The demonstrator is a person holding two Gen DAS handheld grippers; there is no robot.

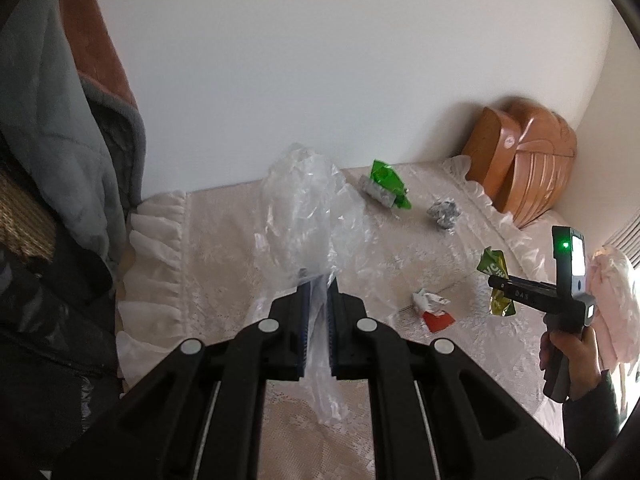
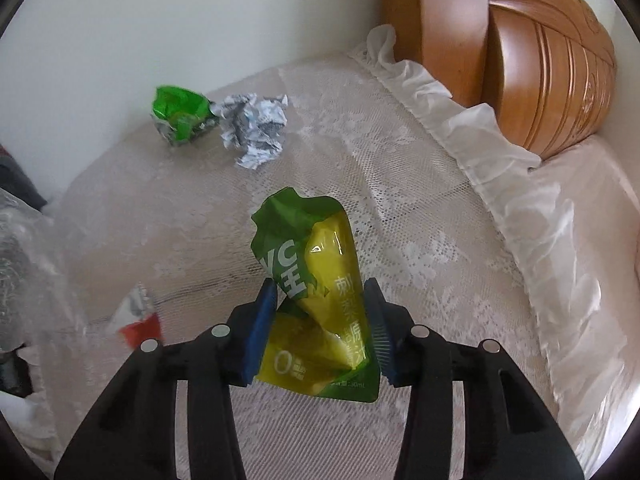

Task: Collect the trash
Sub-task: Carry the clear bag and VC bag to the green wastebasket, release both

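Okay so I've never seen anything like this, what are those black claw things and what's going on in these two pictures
There is no robot here. A person holds a handheld two-finger gripper in each hand, and each picture comes from a wide-angle camera on one gripper, looking along its fingers.

In the left one's view, the left gripper is shut on a clear plastic bag. At the right edge you see the person's hand holding the other tool.

In the right one's view, the right gripper is clamped on a yellow-green drink pouch.

On the lace bedcover lie a green wrapper, crumpled printed paper and a red and white scrap. A wooden headboard stands behind.
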